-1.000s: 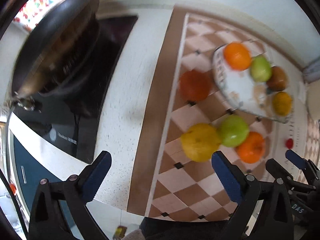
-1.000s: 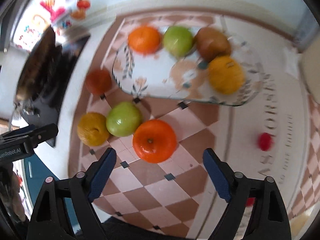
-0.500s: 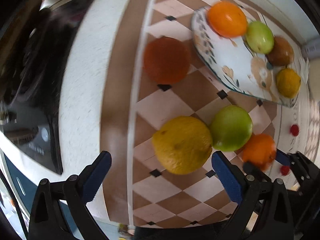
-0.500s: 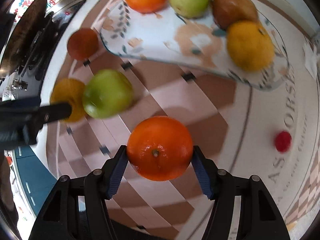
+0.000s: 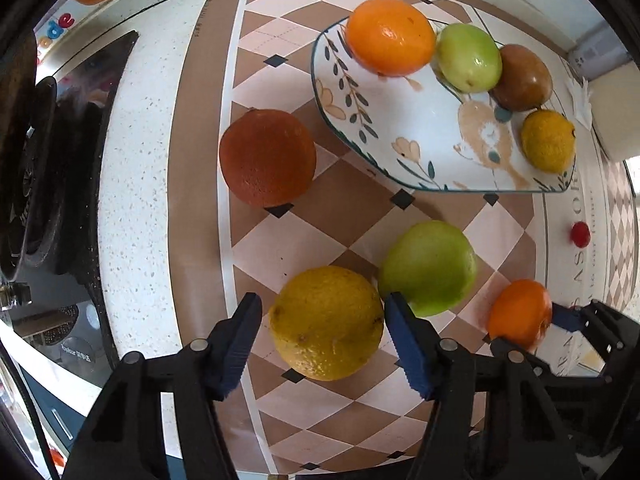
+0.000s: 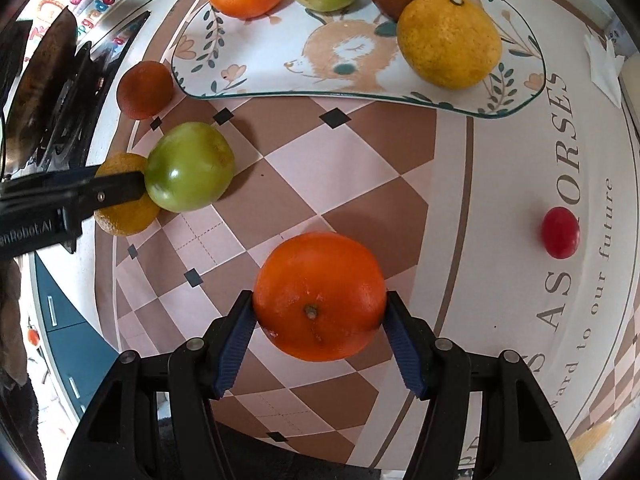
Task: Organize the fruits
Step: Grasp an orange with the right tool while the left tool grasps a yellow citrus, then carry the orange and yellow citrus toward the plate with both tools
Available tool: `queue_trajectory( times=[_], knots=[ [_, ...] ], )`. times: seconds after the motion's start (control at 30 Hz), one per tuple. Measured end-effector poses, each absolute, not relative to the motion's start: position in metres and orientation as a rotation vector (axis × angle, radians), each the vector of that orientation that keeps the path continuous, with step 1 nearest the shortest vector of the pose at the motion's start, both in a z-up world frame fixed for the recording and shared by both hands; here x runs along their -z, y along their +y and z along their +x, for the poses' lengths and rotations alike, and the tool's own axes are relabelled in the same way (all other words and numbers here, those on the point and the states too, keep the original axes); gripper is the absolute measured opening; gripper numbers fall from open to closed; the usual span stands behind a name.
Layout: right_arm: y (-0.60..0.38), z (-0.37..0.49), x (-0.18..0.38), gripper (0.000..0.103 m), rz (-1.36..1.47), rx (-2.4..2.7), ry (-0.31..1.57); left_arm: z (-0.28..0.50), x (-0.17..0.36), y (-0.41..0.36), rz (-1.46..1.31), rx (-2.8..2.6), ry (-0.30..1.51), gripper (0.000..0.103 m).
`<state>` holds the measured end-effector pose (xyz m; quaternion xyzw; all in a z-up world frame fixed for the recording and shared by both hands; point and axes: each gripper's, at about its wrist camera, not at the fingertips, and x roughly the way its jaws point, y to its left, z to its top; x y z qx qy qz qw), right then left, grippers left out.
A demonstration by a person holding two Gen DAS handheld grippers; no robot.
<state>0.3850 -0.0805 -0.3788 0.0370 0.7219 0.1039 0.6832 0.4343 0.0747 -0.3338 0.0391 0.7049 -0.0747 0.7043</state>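
Observation:
My left gripper (image 5: 322, 330) has its pads closed against a yellow lemon (image 5: 326, 322) on the checkered mat. A green apple (image 5: 428, 268) touches the lemon on its right. My right gripper (image 6: 318, 322) is shut on an orange (image 6: 320, 296); it also shows in the left wrist view (image 5: 518, 314). A dark red orange (image 5: 267, 158) sits alone left of the floral plate (image 5: 420, 136). The plate holds an orange (image 5: 390, 36), a green apple (image 5: 468, 58), a brown fruit (image 5: 522, 78) and a yellow citrus (image 5: 548, 140).
A black stove with a pan (image 5: 24, 176) lies at the left on the white counter. A small red fruit (image 6: 560, 232) lies on the mat at the right. A white container (image 5: 616, 120) stands at the far right.
My left gripper moved down around the lemon and closed on it. My right gripper closed on the orange half a second ago and still holds it.

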Motion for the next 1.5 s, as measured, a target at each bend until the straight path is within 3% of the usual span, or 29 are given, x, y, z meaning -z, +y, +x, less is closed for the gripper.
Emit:
queue_trajectory(
  times=[0.63,1.3,1.5],
  knots=[
    [-0.086,0.375,0.379,0.066,0.113,-0.232,1.626,0.366,0.344,0.096,-0.149,0.204,1.649,0.059],
    [-0.070,0.387,0.388,0.066,0.031,-0.246,1.635,0.393,0.366,0.069,-0.050,0.218,1.615,0.063],
    [-0.081,0.388,0.379,0.066,0.118,-0.264,1.622,0.397,0.335,0.077,-0.184,0.224,1.580,0.062]
  ],
)
